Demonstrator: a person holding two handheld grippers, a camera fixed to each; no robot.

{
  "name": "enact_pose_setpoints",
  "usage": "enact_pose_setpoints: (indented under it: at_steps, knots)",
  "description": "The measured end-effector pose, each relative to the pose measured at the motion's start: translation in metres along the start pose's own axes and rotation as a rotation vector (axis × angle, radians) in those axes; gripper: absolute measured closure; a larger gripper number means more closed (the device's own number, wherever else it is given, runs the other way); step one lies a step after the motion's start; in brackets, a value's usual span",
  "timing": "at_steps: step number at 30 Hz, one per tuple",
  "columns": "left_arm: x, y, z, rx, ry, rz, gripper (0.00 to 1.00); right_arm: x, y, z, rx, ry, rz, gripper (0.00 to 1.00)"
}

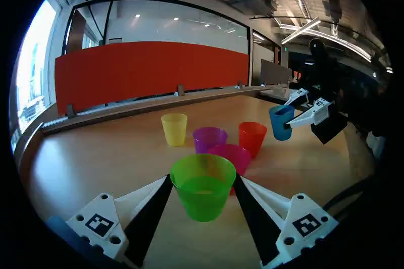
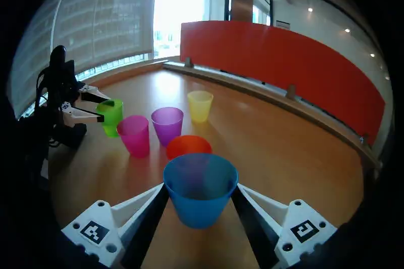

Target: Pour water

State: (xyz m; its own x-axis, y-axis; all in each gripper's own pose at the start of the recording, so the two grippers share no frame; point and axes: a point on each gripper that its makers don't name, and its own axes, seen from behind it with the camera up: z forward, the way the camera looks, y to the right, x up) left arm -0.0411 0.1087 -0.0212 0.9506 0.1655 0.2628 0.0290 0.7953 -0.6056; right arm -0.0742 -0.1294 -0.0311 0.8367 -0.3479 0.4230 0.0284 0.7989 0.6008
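Wooden desk (image 1: 101,153) carries four loose cups clustered together: a purple cup (image 1: 209,139), a yellow cup (image 1: 174,128) just beyond it, a red cup (image 1: 252,138) beside it and a pink cup (image 1: 232,155) just in front of it. The pink cup stands right behind the green cup (image 1: 203,188), which sits upright between the left gripper (image 1: 203,178) fingers (image 1: 151,208), both clamped on its sides. The right gripper (image 2: 200,185) likewise clasps the blue cup (image 2: 200,196), out past the red cup from the purple cup.
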Motion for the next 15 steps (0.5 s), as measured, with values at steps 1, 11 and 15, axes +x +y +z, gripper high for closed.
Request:
enact_pose_setpoints:
  at_steps: [1, 11, 15]
  knots:
    - [-0.0011, -0.0008, 0.0006, 0.002, -0.002, 0.0, 0.13, -0.0004, 0.0006, 0.0009, -0.001, -0.002, 0.0, 0.12]
    - [-0.0062, -0.0063, 0.0055, 0.009, -0.018, 0.004, 0.13, -0.0013, 0.008, 0.0056, -0.011, -0.007, 0.004, 0.11]
    - [-0.01, -0.0058, 0.0083, 0.006, -0.041, 0.006, 0.13, -0.0001, 0.0076, 0.0048, -0.008, -0.007, 0.0, 0.11]
